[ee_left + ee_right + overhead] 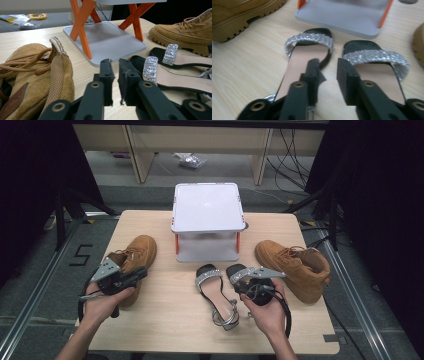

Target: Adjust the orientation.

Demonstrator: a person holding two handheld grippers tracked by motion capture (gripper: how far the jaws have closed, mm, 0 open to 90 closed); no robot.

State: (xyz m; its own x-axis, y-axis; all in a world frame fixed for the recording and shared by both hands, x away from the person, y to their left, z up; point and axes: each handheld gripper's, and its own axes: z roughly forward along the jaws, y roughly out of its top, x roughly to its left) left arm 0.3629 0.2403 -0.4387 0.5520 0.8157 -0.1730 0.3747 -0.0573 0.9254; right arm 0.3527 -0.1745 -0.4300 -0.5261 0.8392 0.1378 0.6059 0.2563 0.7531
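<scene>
Left tongs nearly closed, a thin gap between the jaws, nothing gripped; hovering low over the bench just beside the left boot, aimed toward the shelf base and the sandals. In high view, left tongs held in the left hand, sitting above the heel end of the left boot. Right tongs slightly parted, nothing between the jaws; poised just above the two sandals, left jaw over the insole of the left sandal, right jaw over the insole of the right sandal; contact with either insole cannot be told. In high view, right tongs held in the right hand, covering most of the right sandal; left sandal lying free beside it, toe toward the shelf, heel strap toward the near edge. Both sandals black with a glittering silver band across the toes, side by side at bench centre, in front of the shelf. Right boot lying just beyond the right hand, toe pointing inward. Small white two-tier shelf with orange legs standing at the far middle of the bench. Grey floor and cables beyond the bench.
</scene>
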